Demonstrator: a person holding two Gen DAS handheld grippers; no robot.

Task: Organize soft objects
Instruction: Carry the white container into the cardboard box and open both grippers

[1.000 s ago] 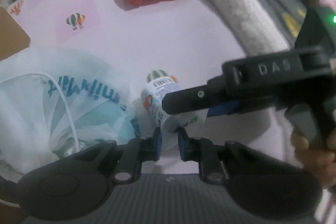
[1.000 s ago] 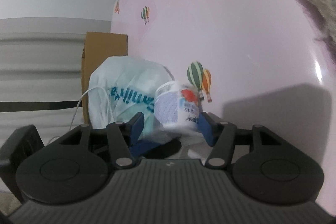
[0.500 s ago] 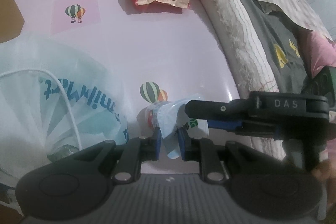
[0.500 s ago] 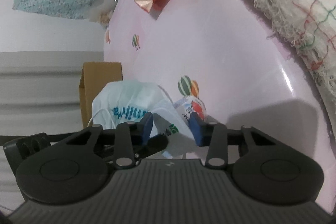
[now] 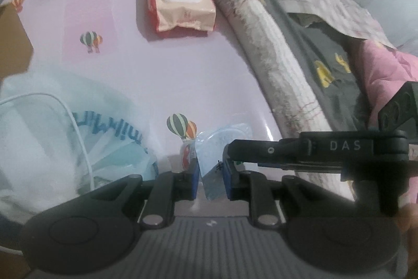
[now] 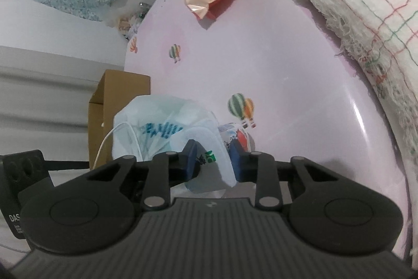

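On the pink glossy bed sheet printed with hot-air balloons (image 5: 162, 75), near its lower edge, the small translucent pale-blue plastic pouch with a red-and-white printed label (image 5: 216, 148) is held between both claws. Its long axis runs roughly away from the left wrist camera, the rounded end pointing toward the balloon print, the flat cut end toward the camera.

Largest neighbour: rolled off-white woven blanket with a frayed edge and coloured grid stitching (image 6: 365, 7), along the sheet's right border. Grey printed bedding (image 5: 318, 49) lies beyond it. White crinkled plastic shopping bag with blue lettering (image 6: 156, 130) sits just left of the pouch, a white cord (image 5: 75, 127) looped over it. Brown cardboard box (image 6: 117, 106) behind the bag. Red-and-cream soft pack of wet wipes with a white flip lid (image 5: 180, 1) lies well apart at the far end.

Left claw (image 5: 211, 171): clenched on the pouch's thin film. Right claw (image 6: 213, 161): jaws have just been closing, pads now pressing the pouch's folded film. The right claw's black arm crosses in front of the pouch in the left view.

Pouch looks crumpled, semi-clear, label partly hidden.
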